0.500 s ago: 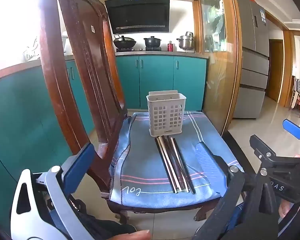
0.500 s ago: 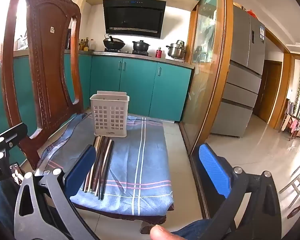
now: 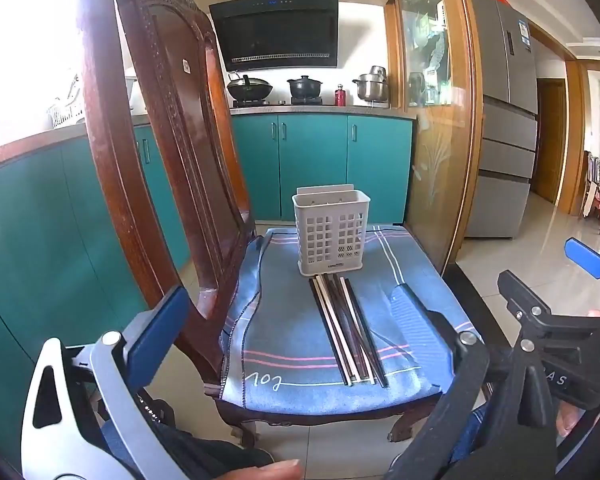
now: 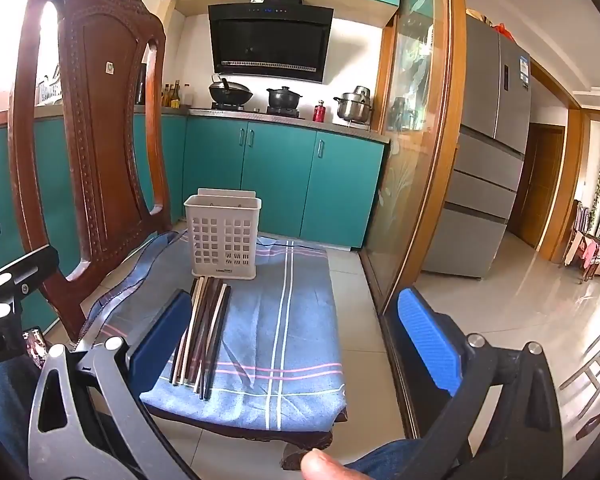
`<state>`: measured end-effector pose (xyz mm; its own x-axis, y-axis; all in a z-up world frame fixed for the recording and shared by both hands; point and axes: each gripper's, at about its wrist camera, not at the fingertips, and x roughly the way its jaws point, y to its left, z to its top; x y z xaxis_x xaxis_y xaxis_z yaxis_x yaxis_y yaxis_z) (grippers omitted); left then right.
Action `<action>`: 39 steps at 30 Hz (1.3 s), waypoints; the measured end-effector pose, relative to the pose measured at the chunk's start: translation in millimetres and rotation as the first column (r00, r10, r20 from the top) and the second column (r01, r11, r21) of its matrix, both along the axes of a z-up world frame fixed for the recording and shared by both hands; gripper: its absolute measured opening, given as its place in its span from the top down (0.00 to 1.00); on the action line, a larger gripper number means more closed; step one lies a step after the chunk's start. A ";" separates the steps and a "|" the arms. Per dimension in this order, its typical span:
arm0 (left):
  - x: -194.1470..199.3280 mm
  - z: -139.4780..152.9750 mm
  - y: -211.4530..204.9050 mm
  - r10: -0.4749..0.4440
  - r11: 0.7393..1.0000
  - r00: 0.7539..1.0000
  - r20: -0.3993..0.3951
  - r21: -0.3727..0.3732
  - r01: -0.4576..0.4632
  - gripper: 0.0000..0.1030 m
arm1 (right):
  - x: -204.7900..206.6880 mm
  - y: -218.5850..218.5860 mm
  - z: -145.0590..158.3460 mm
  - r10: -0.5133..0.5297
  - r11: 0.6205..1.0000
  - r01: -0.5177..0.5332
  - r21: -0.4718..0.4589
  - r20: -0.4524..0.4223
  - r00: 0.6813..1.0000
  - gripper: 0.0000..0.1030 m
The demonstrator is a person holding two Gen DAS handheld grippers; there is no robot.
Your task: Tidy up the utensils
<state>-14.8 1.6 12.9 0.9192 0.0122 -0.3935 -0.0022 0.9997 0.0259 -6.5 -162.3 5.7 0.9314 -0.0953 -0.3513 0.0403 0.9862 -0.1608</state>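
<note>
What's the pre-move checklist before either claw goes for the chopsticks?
1. Left claw open and empty: ok.
2. Right claw open and empty: ok.
3. Chopsticks reachable: ok, they lie bundled side by side on the blue cloth, nothing on top of them.
4. White basket upright with its mouth open: ok; it stands at the far ends of the chopsticks.
5. Basket contents: cannot tell, something dark shows through the lower holes.
6. Claws apart from each other: ok, the right one sits off to the side in the left wrist view.
</note>
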 end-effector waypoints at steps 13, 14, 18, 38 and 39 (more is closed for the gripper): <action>6.7 -3.1 2.1 -0.009 1.000 1.000 -0.002 0.000 0.009 0.03 | -2.6 -6.6 -1.6 0.005 1.000 -0.005 0.011 0.006 1.000 0.02; 4.5 -2.3 -4.1 -0.008 1.000 1.000 0.001 0.006 0.008 0.03 | -2.7 -6.2 -2.1 0.005 1.000 -0.005 0.010 0.007 1.000 0.02; 4.4 -1.5 -4.8 -0.009 1.000 1.000 0.001 0.006 0.009 0.03 | -3.2 -6.6 -2.6 0.005 1.000 -0.005 0.012 0.010 1.000 0.02; 2.7 -1.2 -5.7 -0.007 1.000 1.000 0.004 0.007 0.007 0.03 | -9.5 -8.9 -0.4 0.008 1.000 -0.008 0.008 0.030 1.000 0.02; 2.9 -1.2 -5.5 -0.008 1.000 1.000 0.004 0.007 0.008 0.03 | -10.2 -8.9 -0.1 0.009 1.000 -0.009 0.006 0.032 0.999 0.02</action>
<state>-11.9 -3.9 11.7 0.9208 0.0079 -0.3900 0.0053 0.9995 0.0327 -16.7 -171.2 5.6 0.9429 -0.0847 -0.3222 0.0363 0.9875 -0.1533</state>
